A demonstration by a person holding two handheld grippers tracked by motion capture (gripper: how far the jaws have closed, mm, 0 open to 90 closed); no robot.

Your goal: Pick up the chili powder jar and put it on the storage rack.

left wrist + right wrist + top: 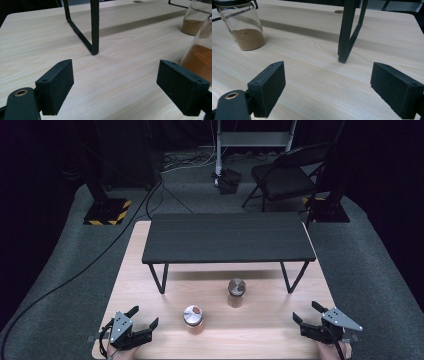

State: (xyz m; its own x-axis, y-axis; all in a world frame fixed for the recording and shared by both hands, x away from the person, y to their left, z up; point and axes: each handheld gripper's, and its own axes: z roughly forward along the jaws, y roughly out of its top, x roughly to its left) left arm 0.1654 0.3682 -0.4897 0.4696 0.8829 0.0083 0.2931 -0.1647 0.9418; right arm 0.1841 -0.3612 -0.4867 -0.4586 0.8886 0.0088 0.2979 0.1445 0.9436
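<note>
Both grippers rest at the near edge of the wooden table [150, 285], well apart from each other. Left gripper [145, 317] has jaws spread wide with nothing between them; same for the right gripper [304, 312].

Two glass spice jars sit between the grippers, in front of the black metal shelf [227, 239]. The nearer jar [192, 319], holding orange powder, stands closer to the left gripper and shows at the right edge of the left gripper view [200, 60]. The farther jar [236, 292], holding brown powder, stands nearer the shelf, by its right leg [345, 32], and shows upper left in the right gripper view [243, 26].

Handling judgement: the jars are rigid glass with smooth walls, so slippery and breakable if tipped or dropped. They are only part filled and probably light, with weight low. The round body wants a grip across the middle of the wall, below the metal lid, pads square to the jar. Squeeze should be firm, not crushing. Jaws as they stand look wide enough to straddle a jar.
</note>
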